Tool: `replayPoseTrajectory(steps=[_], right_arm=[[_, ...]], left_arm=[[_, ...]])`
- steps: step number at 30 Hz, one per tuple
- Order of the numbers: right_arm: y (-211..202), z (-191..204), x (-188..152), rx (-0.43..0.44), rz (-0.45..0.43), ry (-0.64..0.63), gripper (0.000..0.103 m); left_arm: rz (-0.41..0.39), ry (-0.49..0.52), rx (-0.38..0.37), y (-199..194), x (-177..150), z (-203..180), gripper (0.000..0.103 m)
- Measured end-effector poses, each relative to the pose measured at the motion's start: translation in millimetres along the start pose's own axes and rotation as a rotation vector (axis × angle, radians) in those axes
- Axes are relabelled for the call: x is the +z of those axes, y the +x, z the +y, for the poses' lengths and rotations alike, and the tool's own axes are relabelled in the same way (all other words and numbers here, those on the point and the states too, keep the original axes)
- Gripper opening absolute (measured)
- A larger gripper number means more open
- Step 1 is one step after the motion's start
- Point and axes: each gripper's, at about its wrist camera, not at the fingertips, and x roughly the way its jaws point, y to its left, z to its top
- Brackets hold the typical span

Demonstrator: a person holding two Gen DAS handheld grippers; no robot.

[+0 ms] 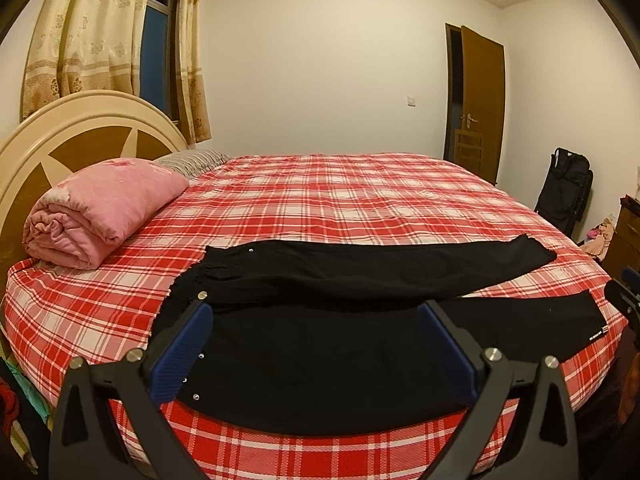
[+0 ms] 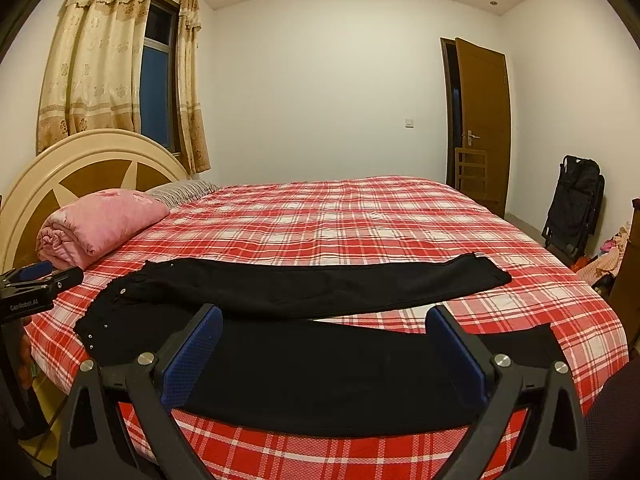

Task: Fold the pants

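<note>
Black pants (image 1: 360, 272) lie flat on the red plaid bed (image 1: 320, 200), waist to the left, the two legs spread toward the right. My left gripper (image 1: 316, 312) is open, hovering over the near leg close to the waist, nothing between its blue pads. My right gripper (image 2: 324, 316) is open too, over the middle of the near leg of the pants (image 2: 320, 284). The right gripper's tip shows at the right edge of the left wrist view (image 1: 628, 292); the left gripper's body appears at the left edge of the right wrist view (image 2: 36, 280).
A rolled pink quilt (image 1: 104, 208) and a striped pillow (image 1: 192, 160) lie by the headboard (image 1: 80, 128) at the left. A brown door (image 1: 480, 100), a black folded stroller (image 1: 564, 188) and a wooden cabinet (image 1: 624, 236) stand to the right. The bed's far half holds only plaid sheet.
</note>
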Motion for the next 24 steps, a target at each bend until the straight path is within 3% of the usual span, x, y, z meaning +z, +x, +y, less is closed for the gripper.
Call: replayPoseTrajectory(steps=[24], right_arm=[[-0.9, 1.2, -0.2, 0.004, 0.002, -0.002, 0.102]], left_arm=[[-0.004, -0.012, 0.007, 0.7, 0.3, 9.7, 0.103]])
